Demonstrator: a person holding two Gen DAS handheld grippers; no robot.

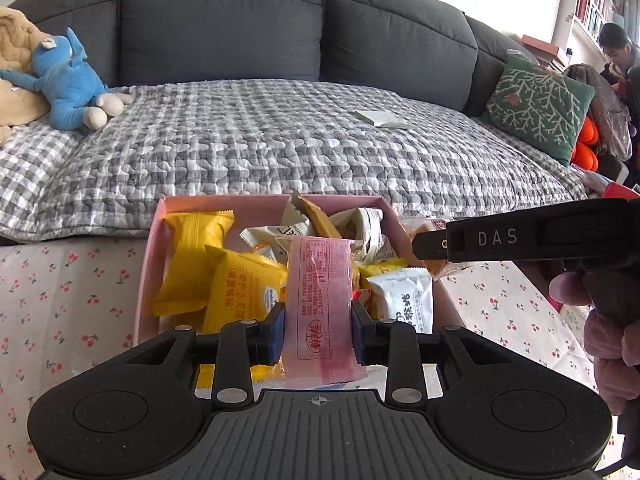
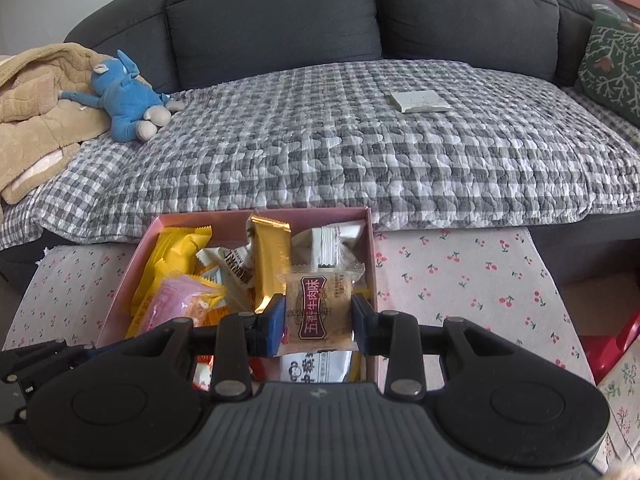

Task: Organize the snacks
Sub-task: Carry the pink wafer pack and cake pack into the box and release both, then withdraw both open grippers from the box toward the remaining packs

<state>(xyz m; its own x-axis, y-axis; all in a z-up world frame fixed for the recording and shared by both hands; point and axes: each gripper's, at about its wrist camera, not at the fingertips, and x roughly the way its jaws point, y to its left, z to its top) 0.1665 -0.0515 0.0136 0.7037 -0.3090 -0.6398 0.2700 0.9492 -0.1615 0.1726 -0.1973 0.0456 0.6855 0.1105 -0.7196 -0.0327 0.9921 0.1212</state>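
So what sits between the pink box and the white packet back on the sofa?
Only the grey checked quilt: in the right wrist view it runs bare from the pink box to the white packet. The left wrist view agrees.

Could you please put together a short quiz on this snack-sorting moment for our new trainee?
1. True or false: the left gripper is empty.
2. What does the right gripper hold? A) a gold bar B) a clear-wrapped pastry C) a yellow packet
3. Fill in: the snacks lie in a ____ box.

Key:
1. False; its pads press both sides of a pink packet.
2. B; the pastry with a maroon label sits between the pads, above the box.
3. Pink.
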